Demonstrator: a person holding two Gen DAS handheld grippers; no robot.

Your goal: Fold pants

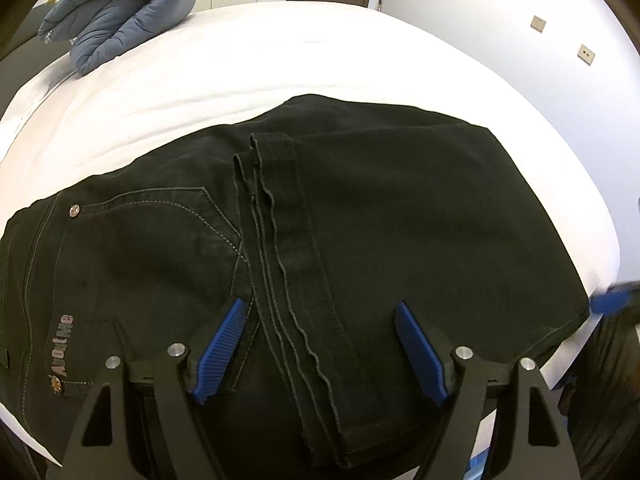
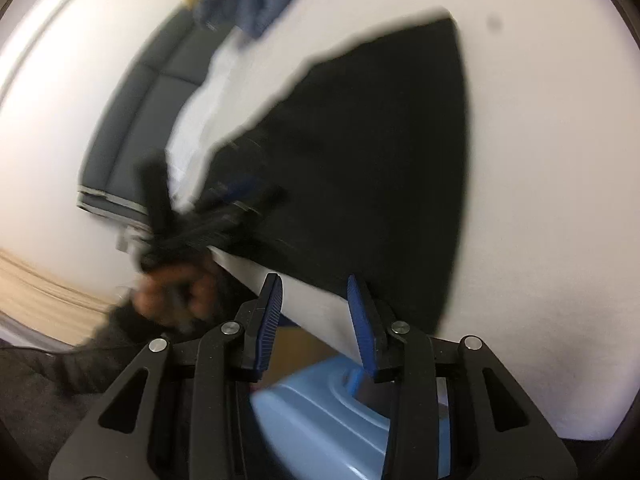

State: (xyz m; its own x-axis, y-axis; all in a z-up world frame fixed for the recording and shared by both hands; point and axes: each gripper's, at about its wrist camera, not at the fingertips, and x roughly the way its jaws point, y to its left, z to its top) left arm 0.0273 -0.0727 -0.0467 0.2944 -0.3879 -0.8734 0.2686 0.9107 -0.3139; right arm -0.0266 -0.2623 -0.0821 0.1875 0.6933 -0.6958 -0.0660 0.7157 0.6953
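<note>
Left gripper [image 1: 320, 322]: fingers spread wide, nothing pinched, hovering over pants [image 1: 400, 216]. Pants: black, folded, flat on white bed [image 1: 280, 68], waistband w/ rivet [image 1: 73, 211] at left, hem strip across middle. Blue duvet [image 1: 120, 20] rolled, far left of bed. Right gripper [image 2: 314, 294]: fingers apart, empty, at bed edge beside pants; view blurred. Light-blue bin [image 2: 320, 420] below it.

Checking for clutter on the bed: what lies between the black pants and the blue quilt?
Only bare white sheet between the pants and quilt, in the left wrist view.
</note>
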